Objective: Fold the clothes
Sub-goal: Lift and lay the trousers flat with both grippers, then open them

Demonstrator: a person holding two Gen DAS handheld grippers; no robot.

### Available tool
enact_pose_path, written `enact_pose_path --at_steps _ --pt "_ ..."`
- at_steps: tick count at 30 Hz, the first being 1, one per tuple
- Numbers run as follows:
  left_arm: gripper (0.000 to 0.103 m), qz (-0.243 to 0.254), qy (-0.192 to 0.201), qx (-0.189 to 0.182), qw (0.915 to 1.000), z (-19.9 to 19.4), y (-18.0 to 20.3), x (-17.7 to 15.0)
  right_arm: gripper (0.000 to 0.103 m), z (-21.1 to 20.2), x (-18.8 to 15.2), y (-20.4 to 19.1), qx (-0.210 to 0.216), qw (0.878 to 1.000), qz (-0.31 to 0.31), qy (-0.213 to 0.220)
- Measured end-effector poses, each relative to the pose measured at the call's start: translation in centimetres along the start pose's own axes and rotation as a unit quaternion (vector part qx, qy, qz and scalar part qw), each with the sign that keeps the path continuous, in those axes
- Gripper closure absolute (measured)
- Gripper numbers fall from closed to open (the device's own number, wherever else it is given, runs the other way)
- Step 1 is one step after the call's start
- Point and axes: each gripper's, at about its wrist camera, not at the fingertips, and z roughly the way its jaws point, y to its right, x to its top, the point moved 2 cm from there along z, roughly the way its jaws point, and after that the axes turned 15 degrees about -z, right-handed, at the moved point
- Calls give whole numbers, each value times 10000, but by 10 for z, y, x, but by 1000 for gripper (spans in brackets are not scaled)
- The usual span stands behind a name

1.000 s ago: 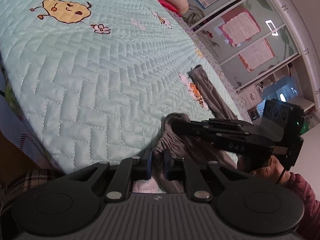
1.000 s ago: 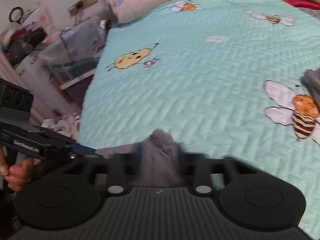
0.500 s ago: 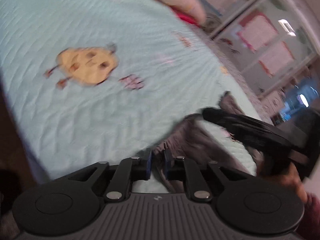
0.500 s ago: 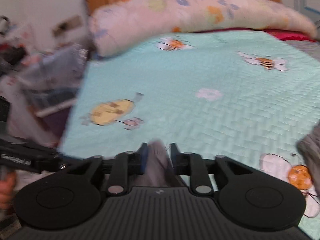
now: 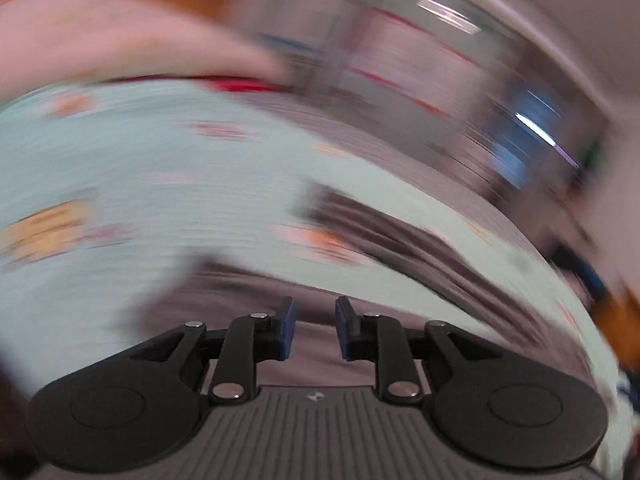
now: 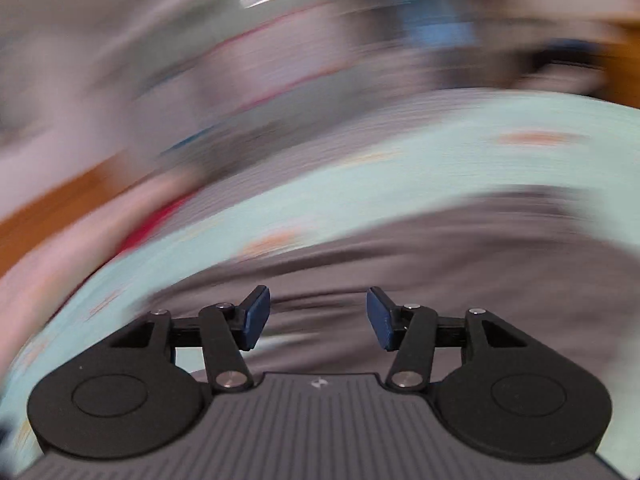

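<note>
On the bed, right below both of my cameras, lies the grey garment [image 6: 460,264]; it is soft, dull cloth, smeared by heavy blur, and I can make out only long streaks that may be creases. From the left wrist view the same grey cloth [image 5: 316,344] fills the gap in front of the fingers, and a darker strip of it runs off to the right across the bed.

Under it is the pale mint bedspread [image 5: 140,160], with small orange and yellow printed patches too blurred to read. Beyond that I see a pinkish pillow [image 5: 120,40], a red edge beside it, a brown wooden headboard [image 6: 60,208], and a streaked wall behind.

My left gripper [image 5: 315,330] has a narrow gap between its blue pads, jaws just having opened, with nothing pinched that I can see. My right gripper [image 6: 318,318] stands much wider, jaws also just opened, pads clear of the cloth beneath.
</note>
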Motion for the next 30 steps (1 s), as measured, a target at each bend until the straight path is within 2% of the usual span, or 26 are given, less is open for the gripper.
enact_pose_path --at_steps 1,3,4,6,8,10,11,12,15,18,20,22,23,25,26,27,28,30 --pt "76 319 -238 -284 9988 15 26 -11 40 -11 -4 39 -523 9981 325 1" --pt "76 948 -712 -846 9893 44 79 -34 38 -16 -17 101 -961 9889 1119 -156" --pt "76 1260 -947 -1124 9811 58 105 -45 38 -11 -23 124 -932 9839 1501 -252" --pt "76 1748 -1240 -1392 9668 87 151 -69 38 13 -34 147 -490 9774 2004 -470" --pt "76 1959 -1599 -1718 9521 115 183 -91 38 29 -37 155 -287 9721 2295 -383" --pt "76 2060 -2011 -1750 9416 143 202 -111 36 42 -36 159 -149 9675 2505 -298" --pt "76 2102 -2127 -1704 9389 152 205 -121 37 48 -34 154 -62 9677 2496 -340" --pt "76 2143 -2240 -1656 9362 160 207 -132 43 52 -33 151 41 9686 2449 -417" --pt "76 2121 -2744 -1857 9193 167 209 -156 89 60 -32 151 331 9694 2341 -667" --pt "76 2269 -3052 -2086 9011 162 210 -172 91 53 -30 162 355 9672 2442 -601" --pt "76 2270 -3125 -2151 8970 161 207 -174 91 51 -30 168 221 9704 2308 -679" --pt "76 2153 -3204 -2162 8968 159 207 -171 90 50 -30 173 55 9739 2125 -791" --pt "76 2161 -3073 -2030 9042 156 208 -170 89 52 -31 175 67 9745 2088 -816" --pt "76 2197 -2563 -1810 9237 143 210 -161 79 52 -31 177 276 9726 2181 -752" --pt "75 2321 -2384 -1937 9229 131 213 -159 74 47 -32 177 329 9705 2294 -662" --pt "73 2447 -2206 -2071 9212 118 216 -158 61 38 -34 176 358 9689 2388 -542" --pt "70 2707 -2121 -2208 9127 105 221 -162 48 27 -37 173 397 9678 2448 -425" --pt "67 3437 -2092 -2282 8866 86 229 -184 43 8 -43 164 571 9658 2511 -298"
